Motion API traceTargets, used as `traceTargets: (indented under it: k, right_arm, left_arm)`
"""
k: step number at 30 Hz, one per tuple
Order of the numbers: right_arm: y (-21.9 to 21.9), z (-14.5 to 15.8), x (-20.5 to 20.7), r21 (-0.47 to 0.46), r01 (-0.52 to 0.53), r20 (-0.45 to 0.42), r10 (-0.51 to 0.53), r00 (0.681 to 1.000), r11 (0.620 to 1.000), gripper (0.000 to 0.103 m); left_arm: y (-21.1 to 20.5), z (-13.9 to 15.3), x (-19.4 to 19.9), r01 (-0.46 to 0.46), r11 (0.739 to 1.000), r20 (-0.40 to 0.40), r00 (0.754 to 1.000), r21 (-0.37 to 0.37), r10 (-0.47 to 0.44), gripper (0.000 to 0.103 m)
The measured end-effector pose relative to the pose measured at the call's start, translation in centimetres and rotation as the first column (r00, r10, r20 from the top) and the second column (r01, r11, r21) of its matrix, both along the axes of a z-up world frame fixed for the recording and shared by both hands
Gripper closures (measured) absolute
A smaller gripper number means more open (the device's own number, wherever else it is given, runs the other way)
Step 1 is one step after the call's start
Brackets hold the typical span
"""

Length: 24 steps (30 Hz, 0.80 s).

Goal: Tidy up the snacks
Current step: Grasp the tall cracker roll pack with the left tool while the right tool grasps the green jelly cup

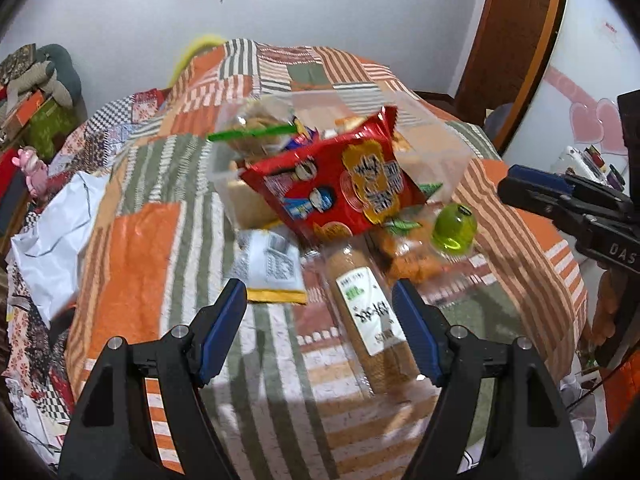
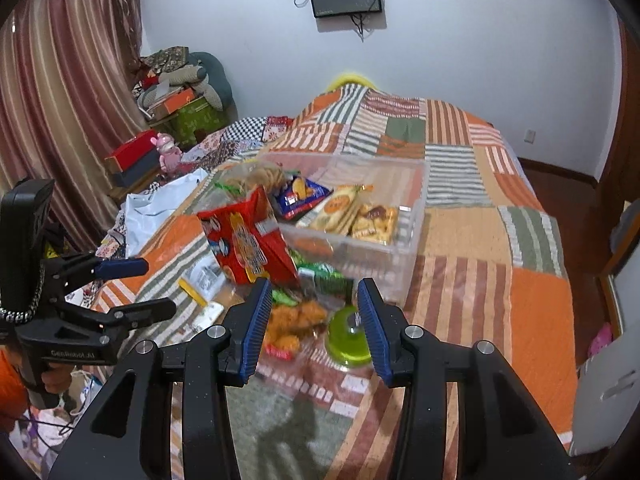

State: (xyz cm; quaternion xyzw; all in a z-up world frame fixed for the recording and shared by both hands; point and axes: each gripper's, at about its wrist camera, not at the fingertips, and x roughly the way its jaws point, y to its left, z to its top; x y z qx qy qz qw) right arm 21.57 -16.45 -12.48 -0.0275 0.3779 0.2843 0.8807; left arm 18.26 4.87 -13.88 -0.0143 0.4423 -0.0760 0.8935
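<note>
A clear plastic bin (image 2: 404, 216) is sitting mid-bed on the patchwork quilt (image 2: 532, 300), with wrapped biscuit packs (image 2: 352, 216) lying inside. A red snack bag (image 1: 340, 184) is leaning against the bin's near wall, its top reaching above the rim. In front of it, loose on the quilt, are lying a long biscuit sleeve (image 1: 372, 312), a white-and-yellow packet (image 1: 272, 266), an orange snack pack (image 2: 296, 320) and a green cup-shaped snack (image 2: 348, 336). To the right of the bin the quilt is lying bare out to the bed's edge.

The left hand-held gripper (image 1: 320, 328) is angling down over the sleeve, fingers well apart and gripping nothing. The right hand-held gripper (image 2: 314, 324) is pointing down toward the orange pack and green cup, fingers parted and touching neither.
</note>
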Motion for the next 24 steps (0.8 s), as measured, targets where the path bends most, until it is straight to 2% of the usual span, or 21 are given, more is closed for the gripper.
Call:
traceTargets:
  k: [7,11,21,23,24]
  right_arm:
    - [-1.1,-2.3,0.0,-0.020,0.011,-0.051,-0.012,0.999,1.000,0.062]
    - [-1.8,-3.4,0.1,-0.020,0.018,-0.079,-0.020,0.997,1.000,0.062]
    - [-2.1,-4.3,0.4,-0.036,0.012,-0.102,-0.016,0.995,0.999,0.062]
    - [-1.8,-4.4,0.6,-0.039,0.009,-0.102,-0.013,0.995,0.999,0.062]
    - [-1.7,-4.4,0.8,-0.039,0.008,-0.102,-0.012,0.995,0.999,0.062]
  left_arm:
    - [-1.4,-1.9,0.4,0.020,1.000,-0.033,0.999,-0.016,-0.020,0.028]
    - [-2.2,-3.4,0.6,0.023,1.000,-0.064,0.998,0.015,-0.022,0.028]
    - [-0.1,-5.1,0.1,-0.018,0.999,-0.092,0.996,-0.044,0.014,0.028]
    - [-0.1,-5.2,0.3,-0.017,0.999,-0.103,0.995,-0.052,0.012,0.030]
    - [-0.2,-5.4,0.5,-0.012,0.998,-0.107,0.994,-0.055,0.006,0.037]
